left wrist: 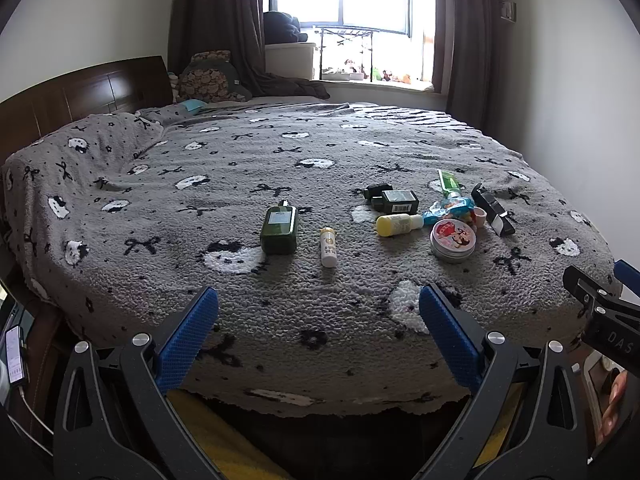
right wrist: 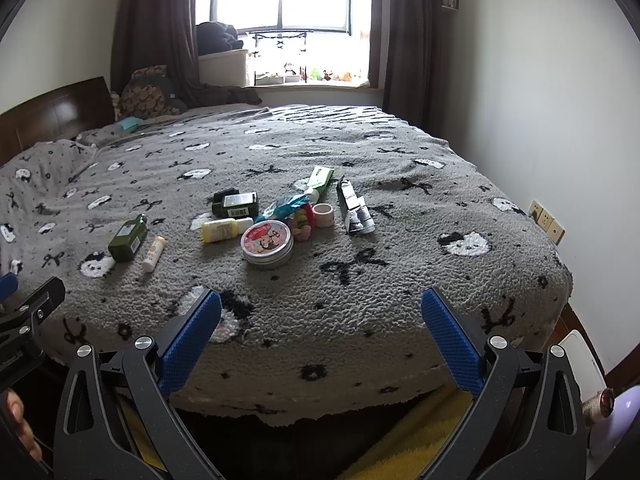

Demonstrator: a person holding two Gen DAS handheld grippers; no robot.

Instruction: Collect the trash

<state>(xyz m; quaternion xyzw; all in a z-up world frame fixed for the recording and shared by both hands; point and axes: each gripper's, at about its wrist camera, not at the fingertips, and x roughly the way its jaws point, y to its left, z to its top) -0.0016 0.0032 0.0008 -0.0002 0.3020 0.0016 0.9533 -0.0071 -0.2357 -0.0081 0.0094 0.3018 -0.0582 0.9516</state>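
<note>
With both my left tongs (left wrist: 318,340) and right tongs (right wrist: 320,340) spread wide and empty, the trash cluster (right wrist: 296,212) mid-bed (right wrist: 400,280) may scatter if I snag the fuzzy blanket (right wrist: 360,320).

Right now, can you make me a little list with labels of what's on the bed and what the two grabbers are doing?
place: bed with a grey patterned blanket
left side: green bottle, small white tube
right pile: yellow bottle, round tin, candy wrapper, dark green bottles, crumpled silver carton
left gripper: open, holding nothing
right gripper: open, holding nothing
</note>
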